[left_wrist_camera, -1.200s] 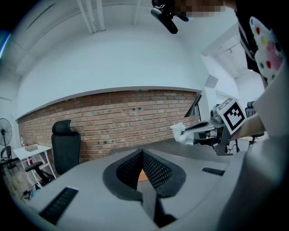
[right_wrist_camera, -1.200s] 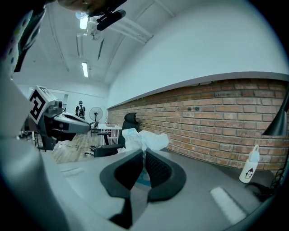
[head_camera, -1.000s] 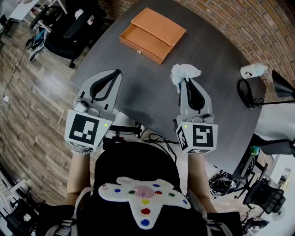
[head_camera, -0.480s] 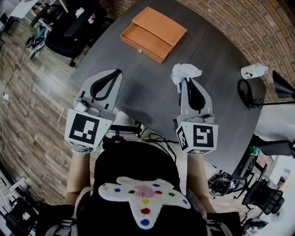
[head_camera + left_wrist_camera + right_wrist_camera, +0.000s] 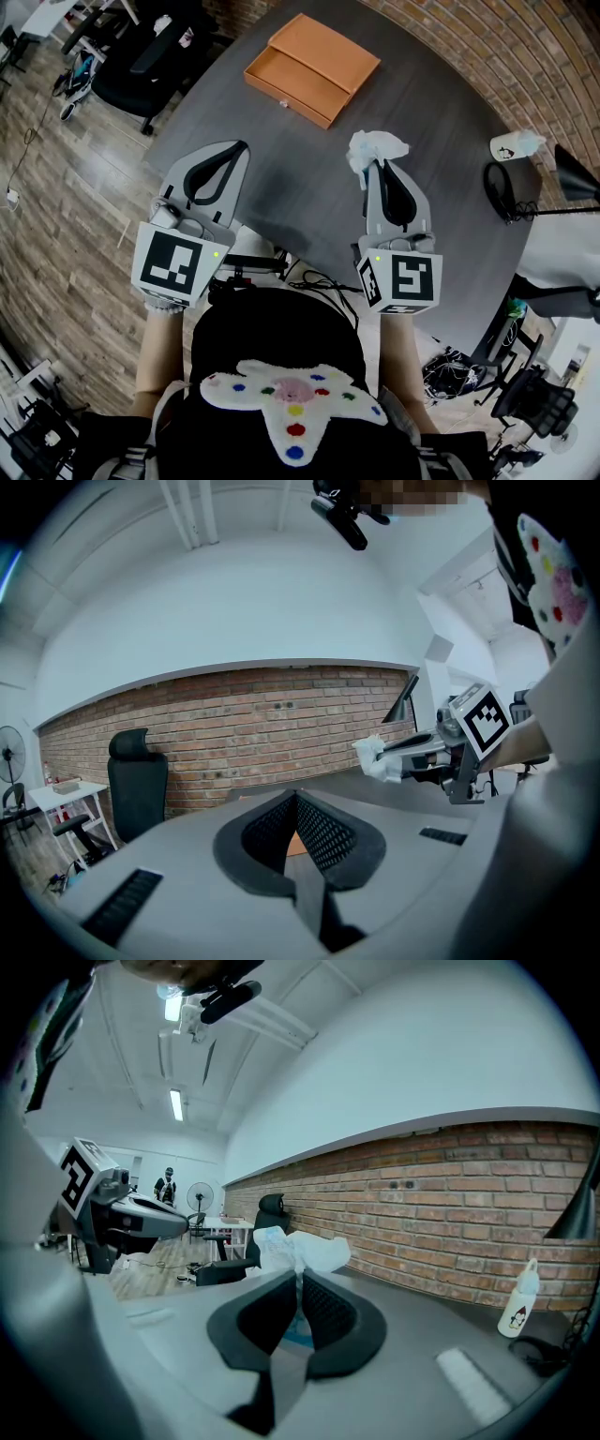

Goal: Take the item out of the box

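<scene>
An orange box (image 5: 314,67) lies on the far side of the dark round table (image 5: 441,197), its drawer pulled out toward the near left. My right gripper (image 5: 371,161) hangs above the table's middle, shut on a crumpled white packet (image 5: 376,147) that sticks out past its tips. The same white packet (image 5: 298,1251) shows in the right gripper view, pinched between the jaws. My left gripper (image 5: 240,146) hovers at the table's near left edge, shut and empty. In the left gripper view a sliver of the orange box (image 5: 293,840) shows behind the left gripper (image 5: 296,797).
A small white bottle (image 5: 514,143) and black headphones (image 5: 502,190) sit at the table's right side, beside a black lamp (image 5: 574,178). Black office chairs (image 5: 141,66) stand on the wood floor at far left. Cables (image 5: 314,279) hang off the near table edge.
</scene>
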`<state>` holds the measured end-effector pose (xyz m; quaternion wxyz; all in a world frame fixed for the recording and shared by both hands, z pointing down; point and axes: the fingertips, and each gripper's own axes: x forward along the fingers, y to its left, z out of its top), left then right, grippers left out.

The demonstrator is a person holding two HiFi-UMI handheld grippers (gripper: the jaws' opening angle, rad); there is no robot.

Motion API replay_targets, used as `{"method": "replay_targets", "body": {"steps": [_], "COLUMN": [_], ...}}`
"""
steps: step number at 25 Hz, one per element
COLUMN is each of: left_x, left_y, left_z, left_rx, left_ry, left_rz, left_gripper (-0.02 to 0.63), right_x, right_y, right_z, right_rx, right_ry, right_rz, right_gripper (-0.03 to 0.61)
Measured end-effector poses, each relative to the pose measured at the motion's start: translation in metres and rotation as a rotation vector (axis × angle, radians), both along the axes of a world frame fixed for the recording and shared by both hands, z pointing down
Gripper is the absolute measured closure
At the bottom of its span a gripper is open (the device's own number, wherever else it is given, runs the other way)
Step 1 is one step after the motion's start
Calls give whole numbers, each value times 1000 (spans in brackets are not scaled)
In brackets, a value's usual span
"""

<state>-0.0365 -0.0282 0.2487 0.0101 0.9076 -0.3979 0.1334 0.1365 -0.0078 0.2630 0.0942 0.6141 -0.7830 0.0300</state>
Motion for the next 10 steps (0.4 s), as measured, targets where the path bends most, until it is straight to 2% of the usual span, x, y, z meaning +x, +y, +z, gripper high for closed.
{"method": "replay_targets", "body": {"steps": [10], "left_x": [-3], "left_y": [0], "left_z": [10], "left_rx": [-3], "left_ry": [-2], "left_rz": [-8], "left_gripper": [607], "right_x": [-5], "right_y": [-1], "right_z": [11], "right_rx": [-5], "right_ry": [1], "right_rz": [-11], "right_gripper": [551]}}
